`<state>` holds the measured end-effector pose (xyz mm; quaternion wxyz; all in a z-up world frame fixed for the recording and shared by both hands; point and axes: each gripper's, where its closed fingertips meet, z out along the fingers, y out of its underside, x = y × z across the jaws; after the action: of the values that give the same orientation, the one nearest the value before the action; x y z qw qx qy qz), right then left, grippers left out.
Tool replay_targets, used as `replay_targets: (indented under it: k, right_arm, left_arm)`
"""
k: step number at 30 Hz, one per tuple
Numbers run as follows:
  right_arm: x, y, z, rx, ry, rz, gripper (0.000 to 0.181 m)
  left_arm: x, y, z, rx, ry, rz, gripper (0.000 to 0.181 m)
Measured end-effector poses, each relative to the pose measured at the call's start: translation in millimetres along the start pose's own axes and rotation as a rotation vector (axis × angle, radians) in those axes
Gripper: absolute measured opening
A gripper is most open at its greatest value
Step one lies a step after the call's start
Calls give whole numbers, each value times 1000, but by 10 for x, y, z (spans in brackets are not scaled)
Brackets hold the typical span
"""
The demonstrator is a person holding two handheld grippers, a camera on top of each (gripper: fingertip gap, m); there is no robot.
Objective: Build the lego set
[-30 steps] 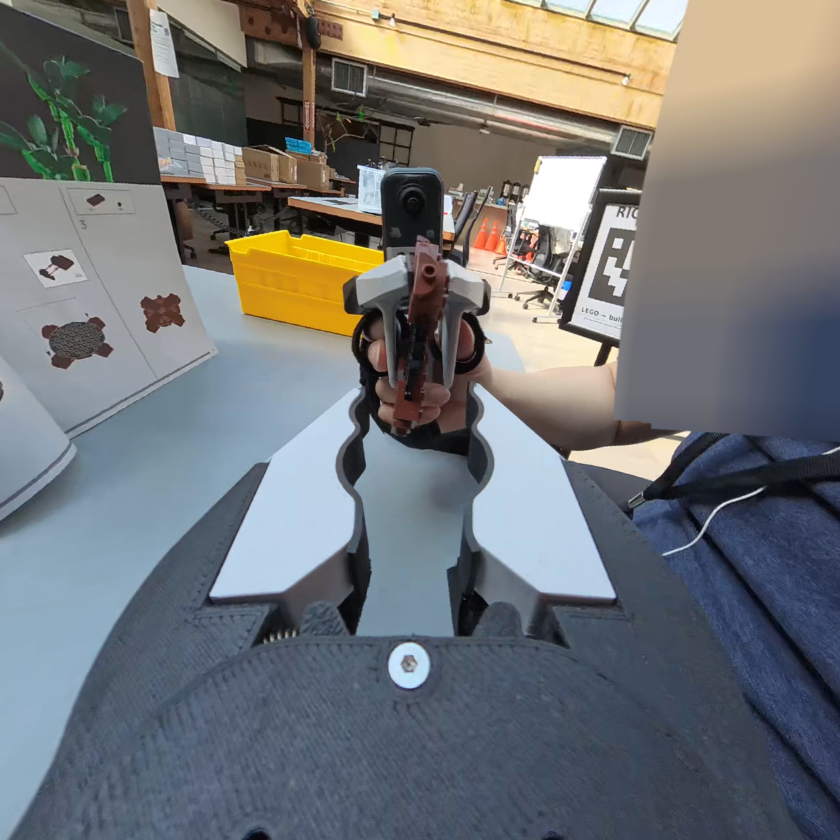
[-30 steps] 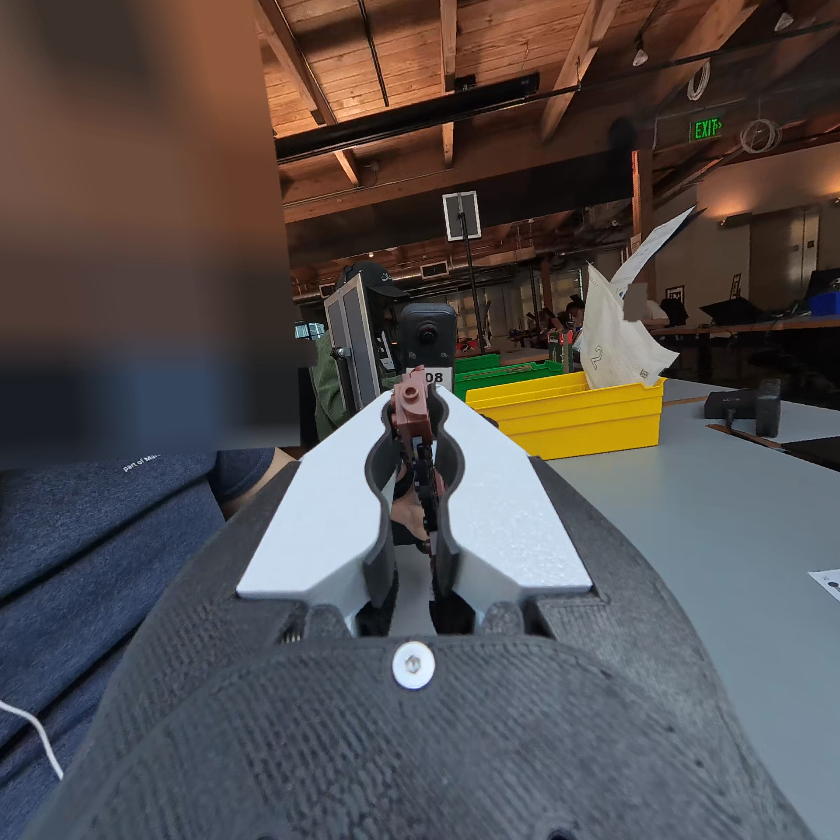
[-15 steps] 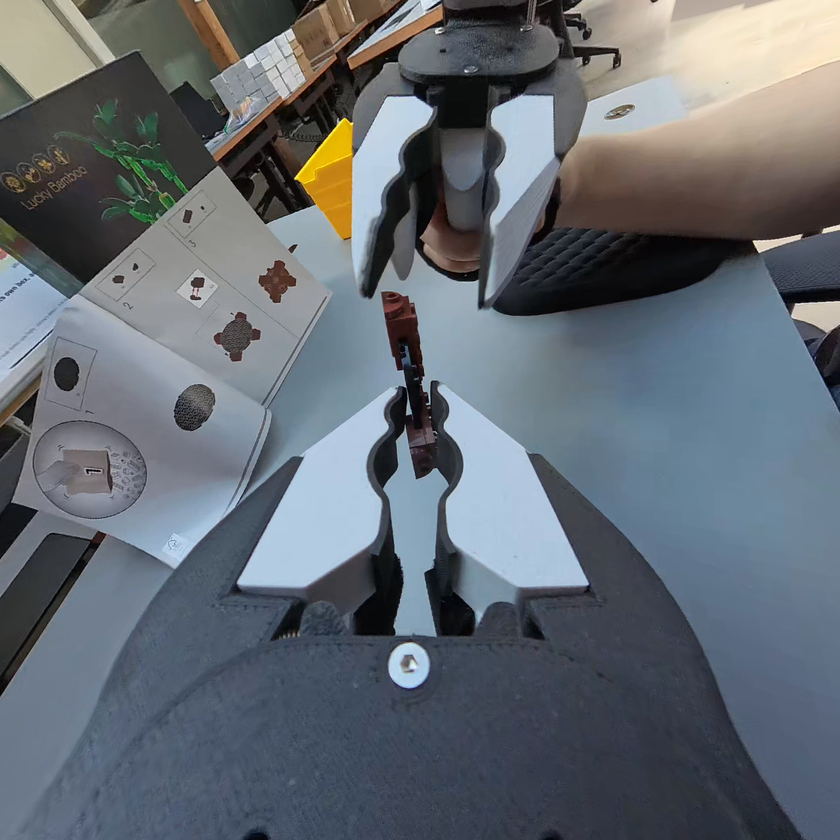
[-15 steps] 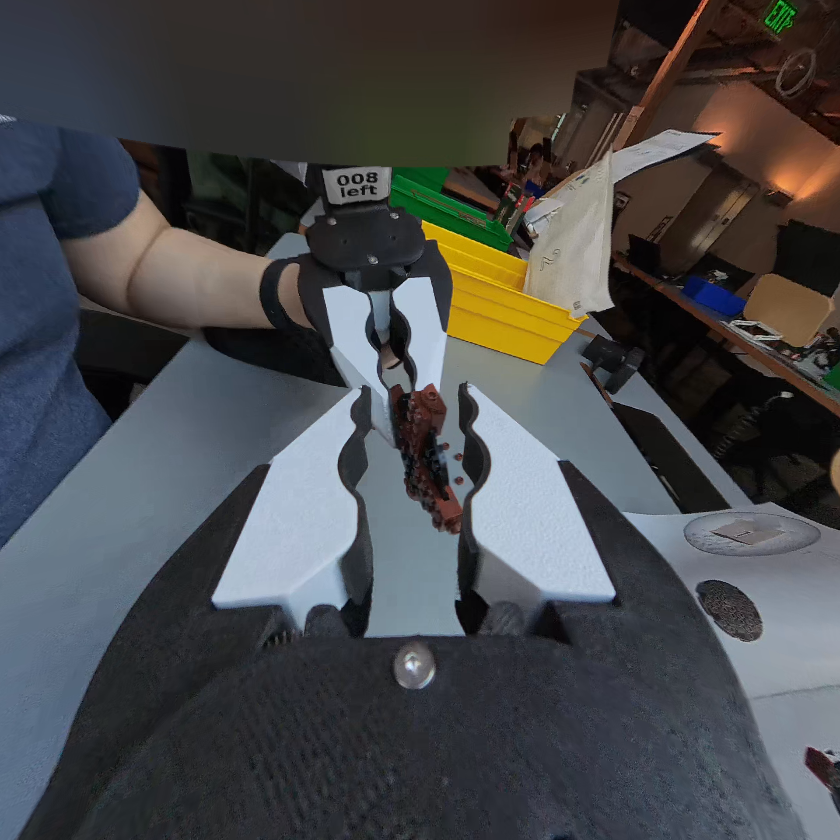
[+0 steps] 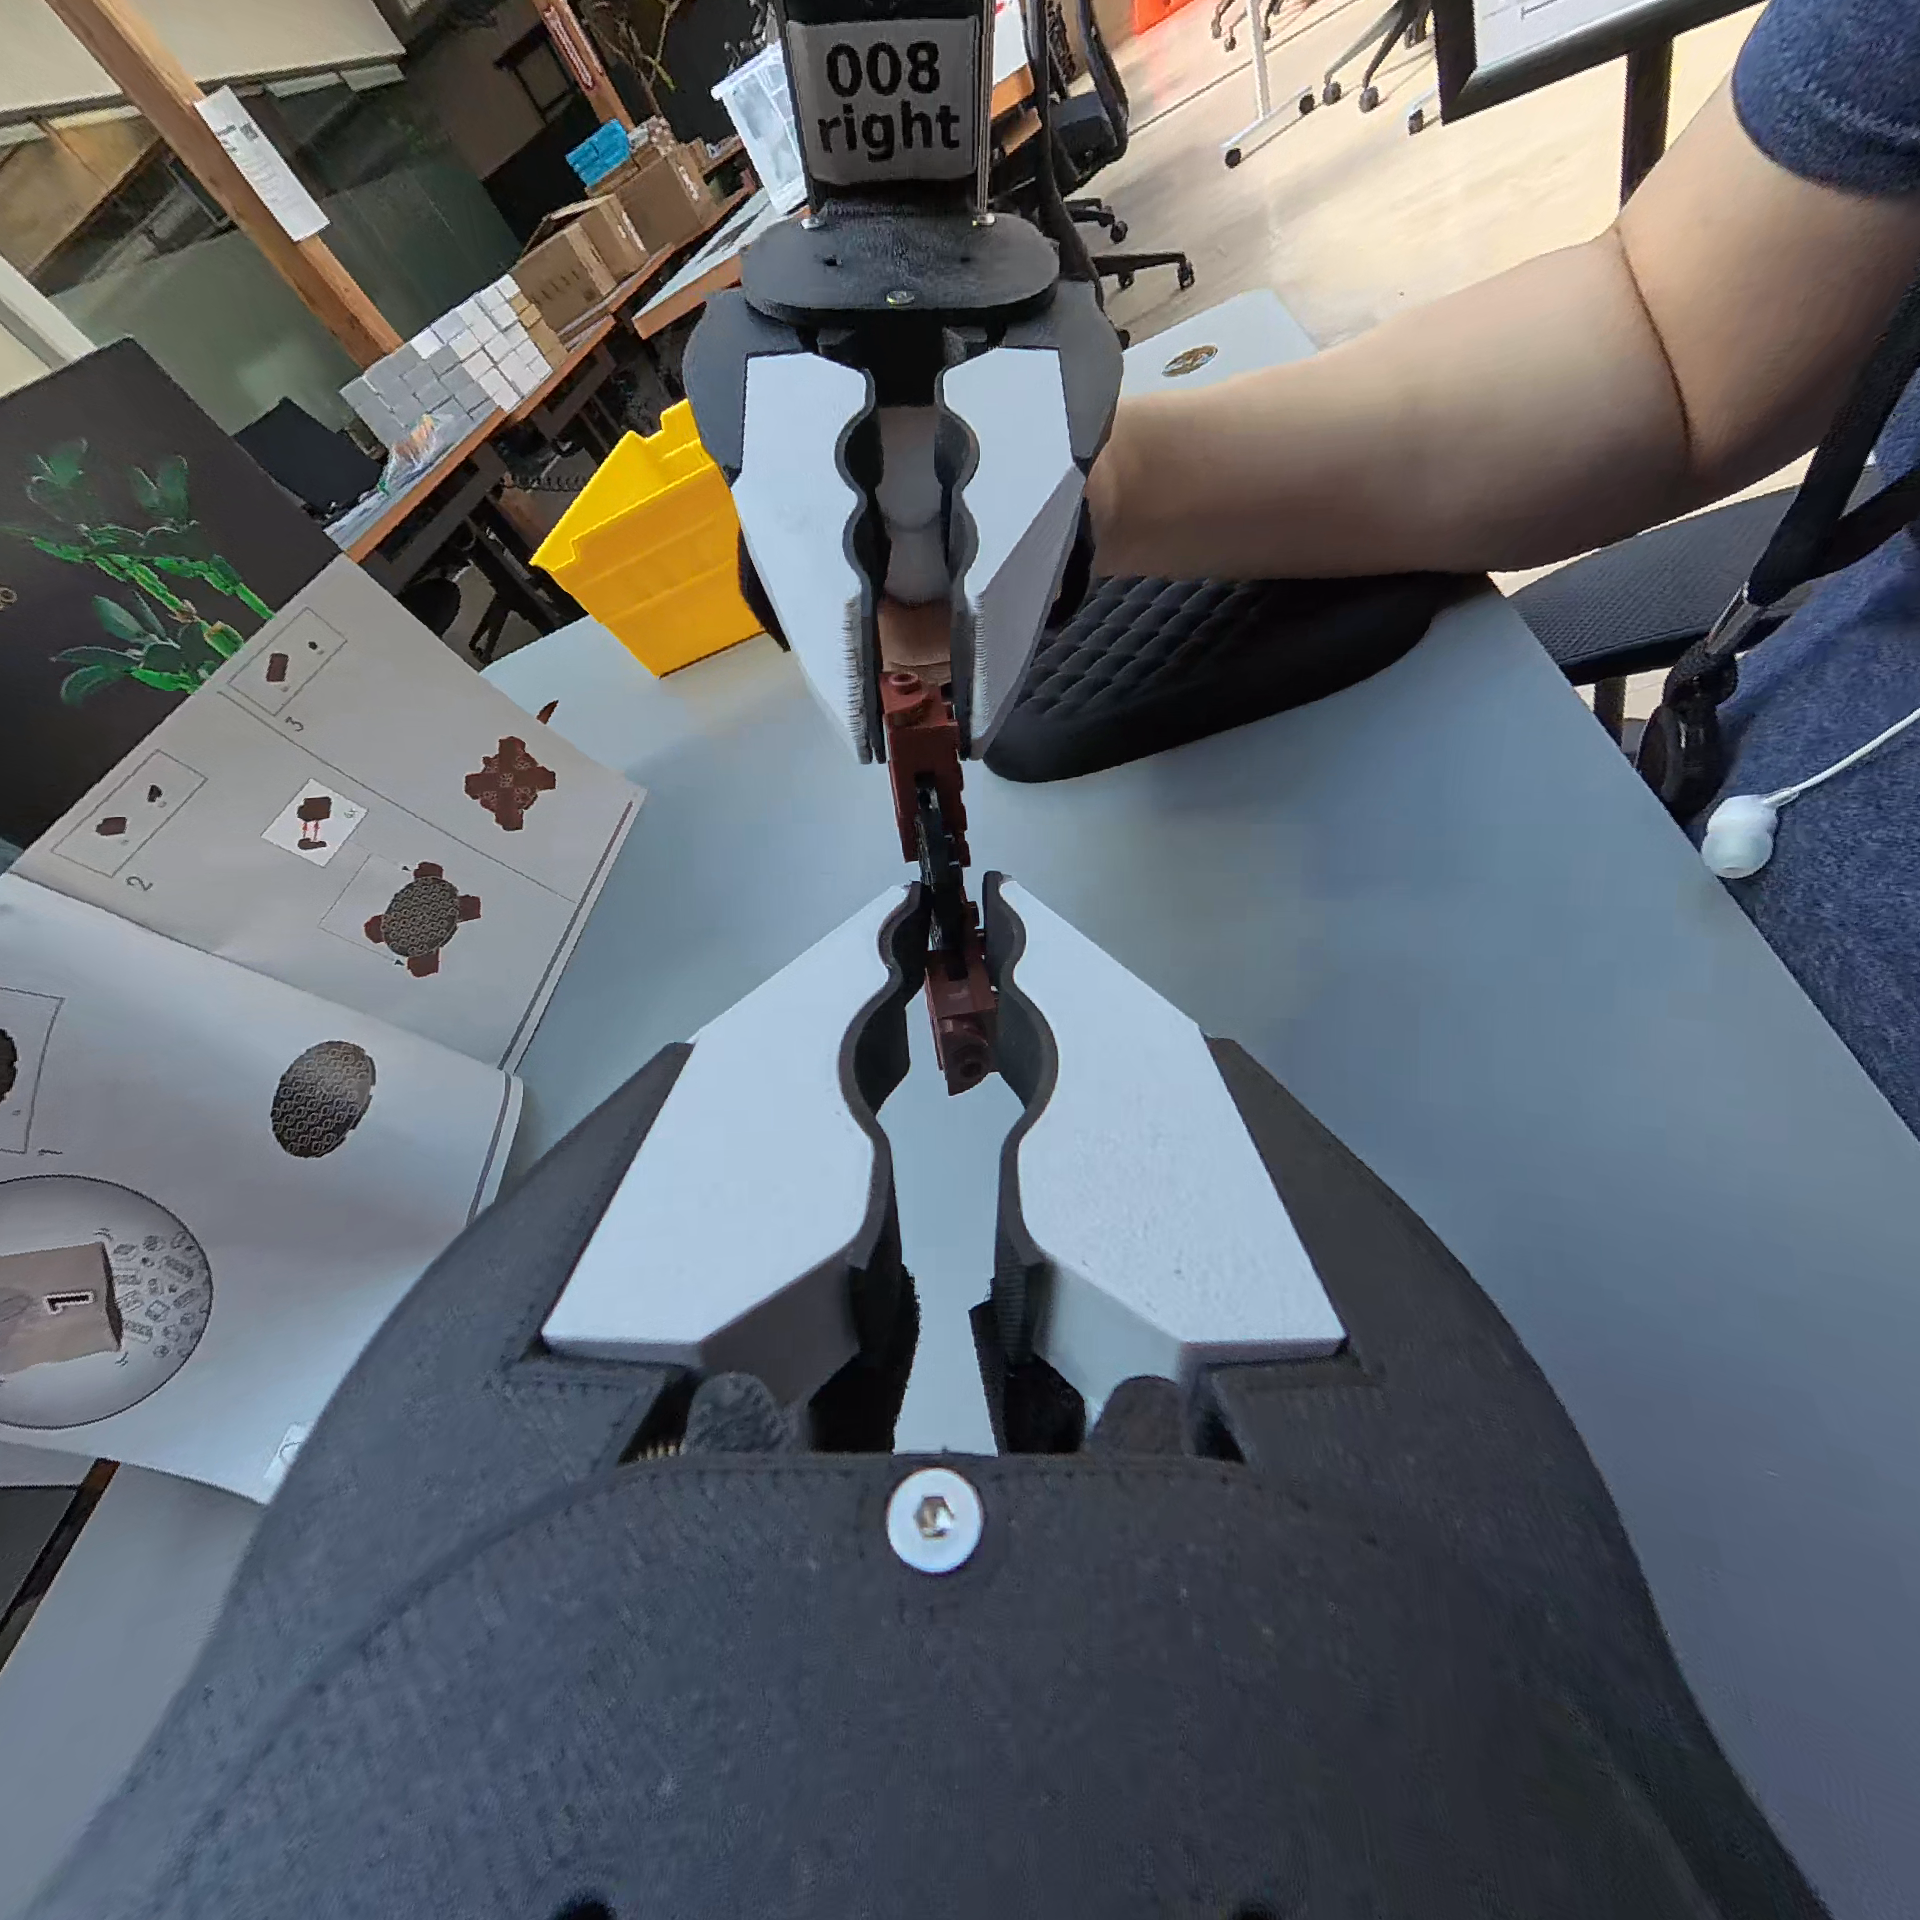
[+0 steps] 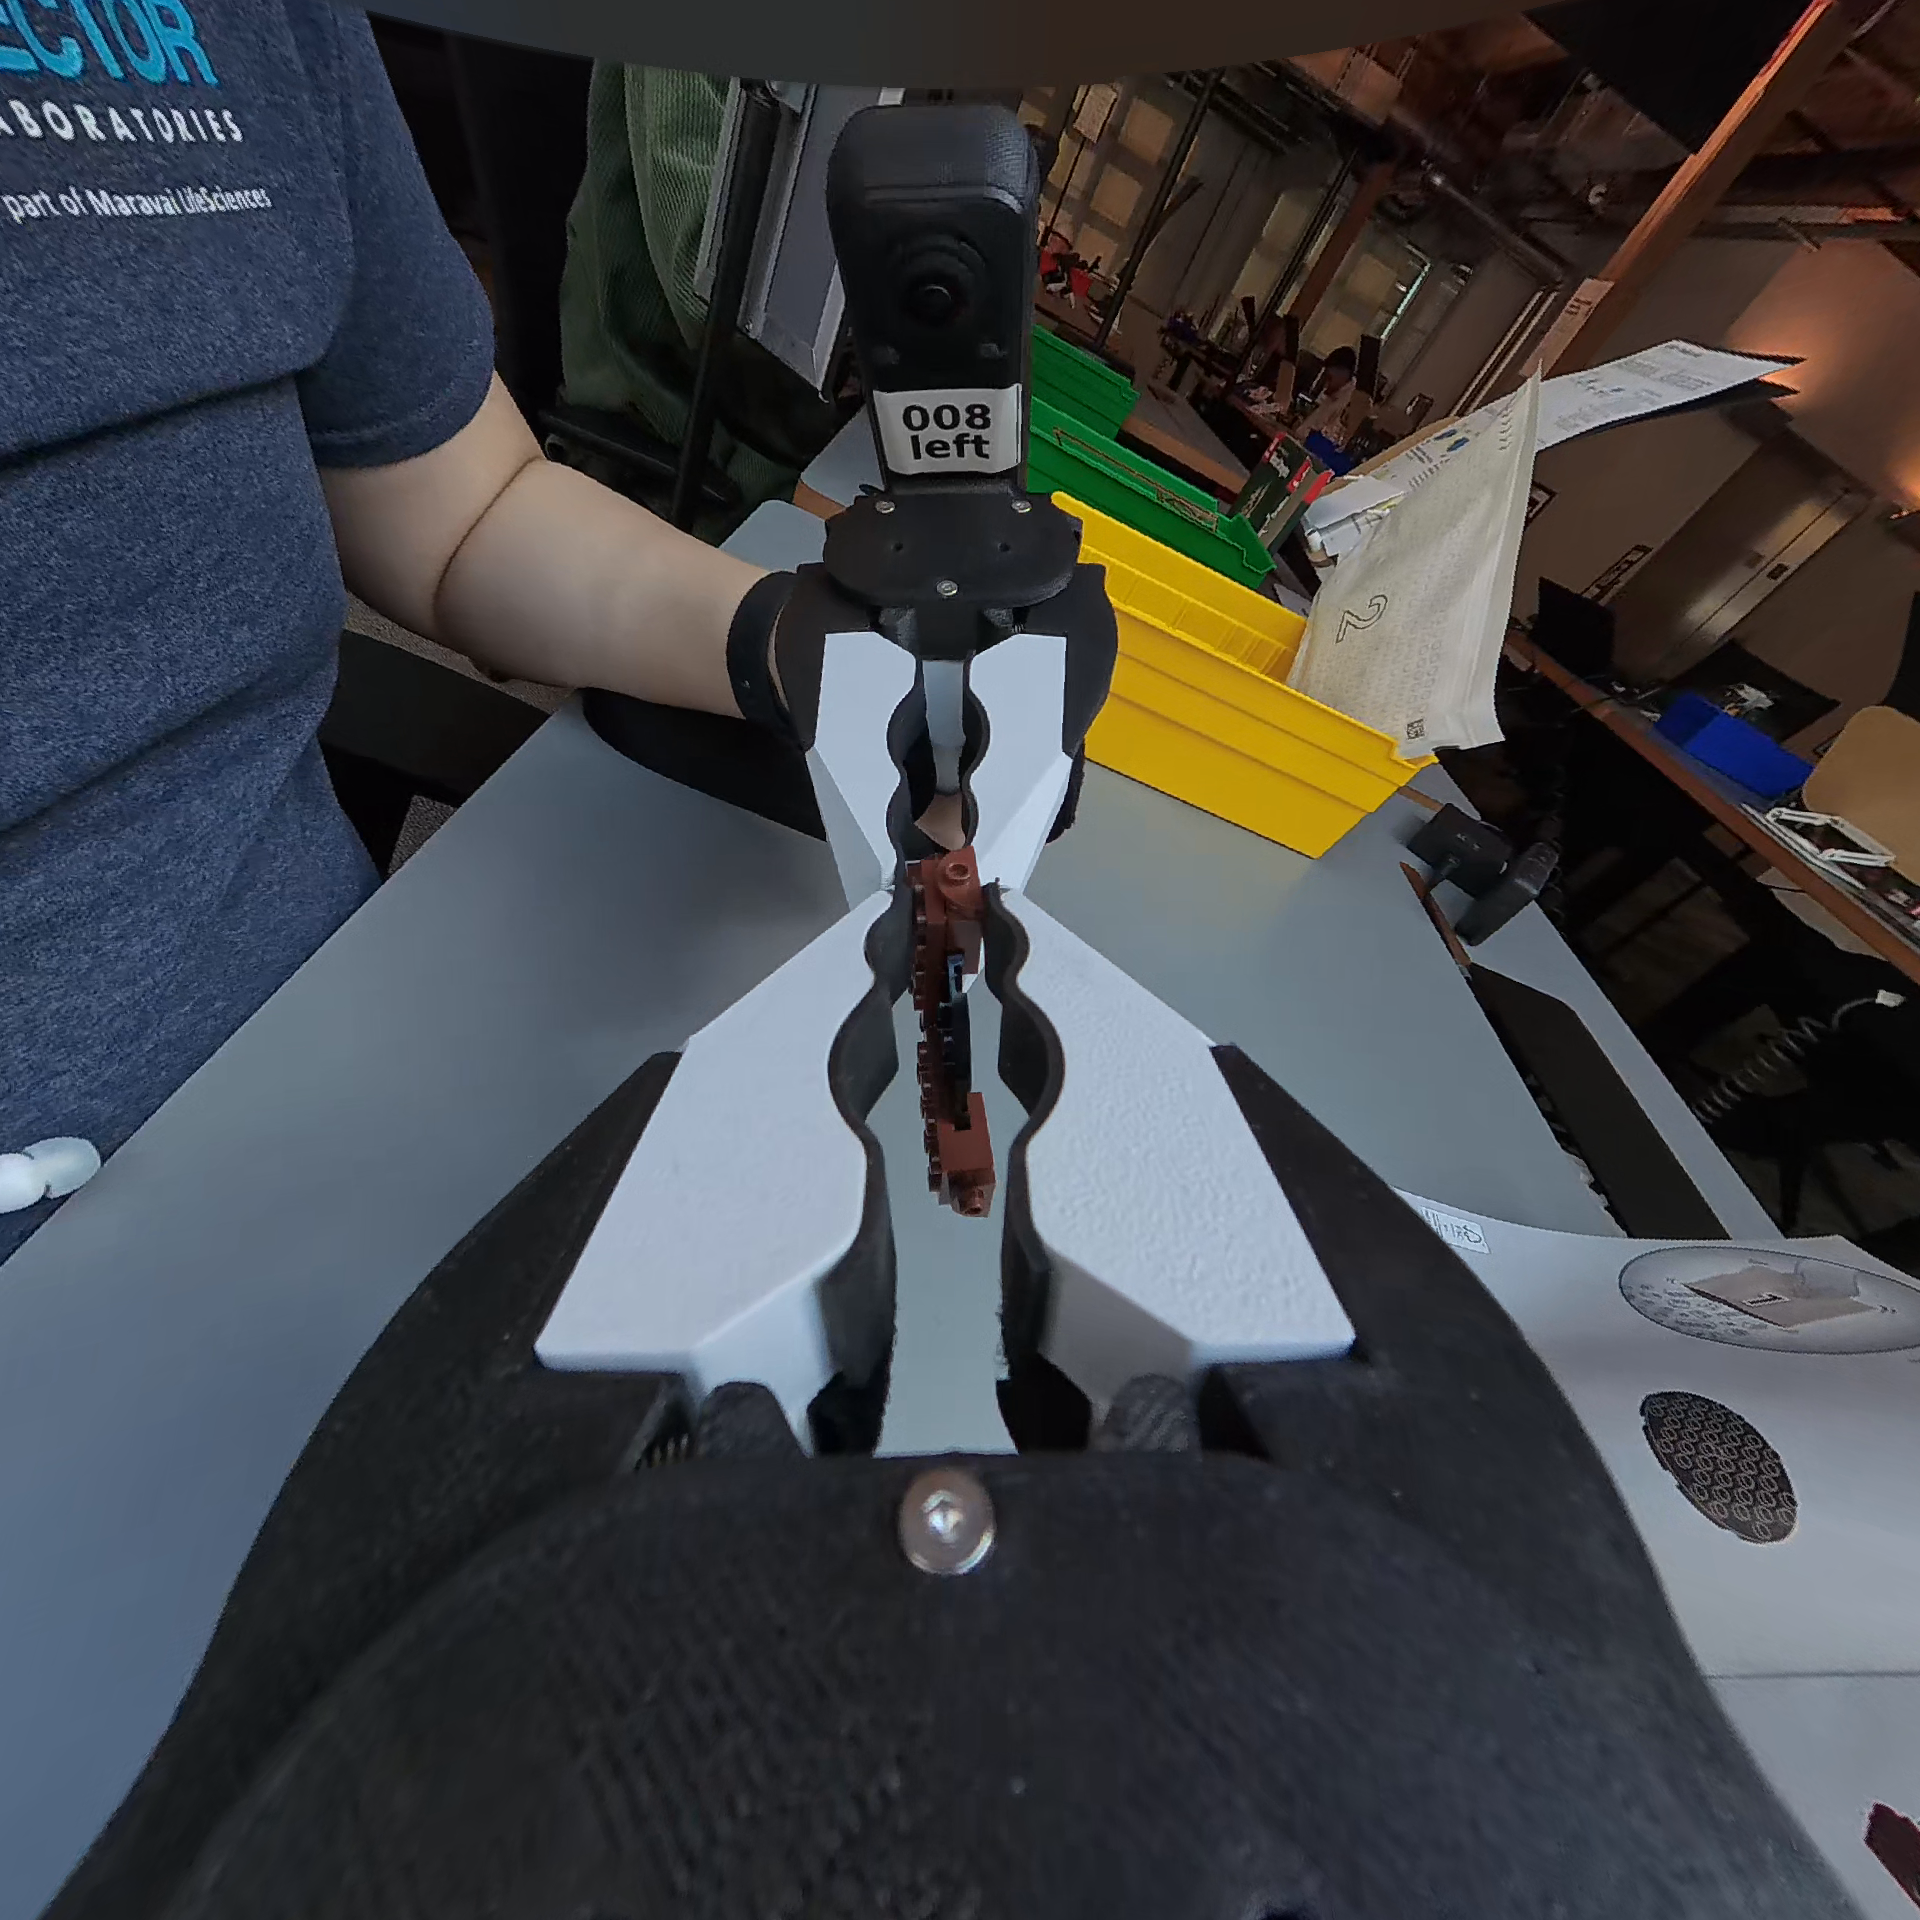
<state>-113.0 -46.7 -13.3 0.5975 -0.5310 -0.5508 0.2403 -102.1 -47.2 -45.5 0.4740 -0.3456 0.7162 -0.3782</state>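
Left gripper (image 5: 951,909): my fingers pinch the near end of the brown lego assembly (image 5: 940,862), bracing it
Right gripper (image 5: 914,727): at twelve o'clock, clamped on its far end for pressing together above the tabletop (image 5: 1351,987)

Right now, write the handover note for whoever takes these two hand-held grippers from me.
Left hand-held gripper: shut on one end of the brown-and-black lego assembly.
Right hand-held gripper: shut on the other end of it; the two grippers face each other tip to tip.
The assembly hangs edge-on above the grey table, touching nothing else.
The open instruction booklet lies on the table on the left gripper's side; yellow bin behind.
Done: a small flat sub-assembly is built.
Left: the rest of the set; no loose bricks are in view.
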Motion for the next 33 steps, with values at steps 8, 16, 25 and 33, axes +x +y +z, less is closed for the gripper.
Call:
replay_targets:
  k: [8,16,25,33]
  right_arm:
    - [-21,-17,24,-10,9,48,10]
    - [-38,0,53,10,-20,99,10]
    - [-40,-45,144,47,6,98,11]
    - [-21,-55,130,45,16,135,10]
  left_arm:
    - [14,-13,-5,38,34,-50,8]
    - [37,32,4,24,57,-61,8]
    - [45,-26,-7,49,63,-80,8]
    - [62,-49,-11,56,80,-98,8]
